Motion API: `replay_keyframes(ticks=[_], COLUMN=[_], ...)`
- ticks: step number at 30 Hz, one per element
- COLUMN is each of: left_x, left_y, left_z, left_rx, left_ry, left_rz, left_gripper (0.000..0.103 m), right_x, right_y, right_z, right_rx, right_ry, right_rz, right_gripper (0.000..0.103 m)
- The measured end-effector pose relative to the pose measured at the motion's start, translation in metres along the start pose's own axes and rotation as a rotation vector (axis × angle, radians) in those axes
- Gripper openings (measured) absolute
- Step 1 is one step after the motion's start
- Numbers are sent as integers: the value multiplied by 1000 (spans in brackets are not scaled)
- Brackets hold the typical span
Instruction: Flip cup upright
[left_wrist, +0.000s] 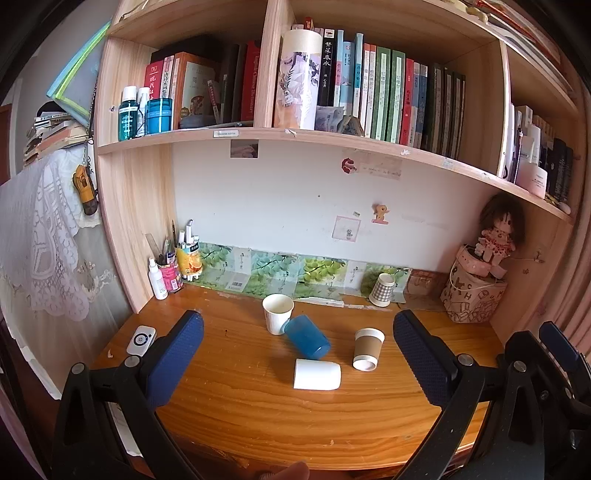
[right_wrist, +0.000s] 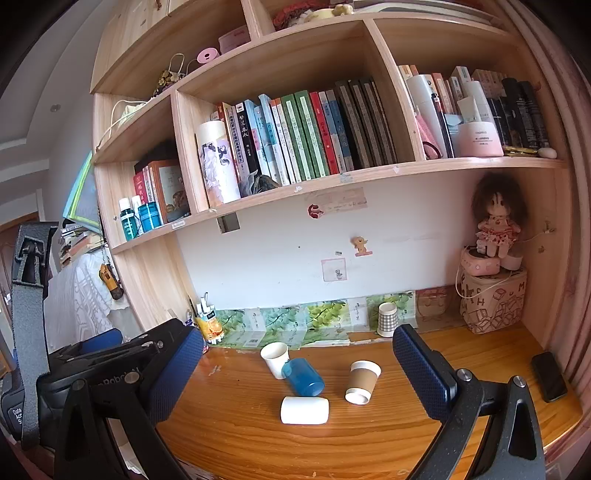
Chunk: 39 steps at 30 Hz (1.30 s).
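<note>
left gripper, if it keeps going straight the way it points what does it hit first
Probably the blue cup lying on the desk, roughly centred between the open left gripper fingers; the white cup lies nearer but lower. Depth is hard to judge.

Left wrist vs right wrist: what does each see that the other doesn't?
Only the left wrist view shows the white remote on the desk's left side and the white spray bottle by the pen holder. Only the right wrist view shows the black phone at the desk's far right. Both show the cups: paper cup, blue cup lying against it, white cup on its side, and brown-sleeved cup. Both also show the checked cup at the wall and the doll. Both grippers are open, holding nothing.
</note>
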<state>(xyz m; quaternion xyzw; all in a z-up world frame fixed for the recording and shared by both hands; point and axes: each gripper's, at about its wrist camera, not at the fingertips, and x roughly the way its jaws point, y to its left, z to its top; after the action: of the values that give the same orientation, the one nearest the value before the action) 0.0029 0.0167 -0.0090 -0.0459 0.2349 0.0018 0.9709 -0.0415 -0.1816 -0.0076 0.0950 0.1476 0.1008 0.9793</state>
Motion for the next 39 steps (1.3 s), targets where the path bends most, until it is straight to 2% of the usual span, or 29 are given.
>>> replay_keyframes(ticks=[11, 28, 39], left_x=[19, 85, 126], left_y=[9, 44, 58], left_z=[9, 55, 64], left_rx=[0, -9, -9], left_ry=[9, 42, 67], left_rz=[-21, -110, -211], left_gripper=[102, 102, 102], right_x=[17, 85, 116], right_y=[7, 33, 35], right_z=[3, 30, 20], right_rx=[-5, 10, 78], right_ry=[4, -3, 21], right_rz=[-13, -85, -166], right_gripper=[103, 103, 103])
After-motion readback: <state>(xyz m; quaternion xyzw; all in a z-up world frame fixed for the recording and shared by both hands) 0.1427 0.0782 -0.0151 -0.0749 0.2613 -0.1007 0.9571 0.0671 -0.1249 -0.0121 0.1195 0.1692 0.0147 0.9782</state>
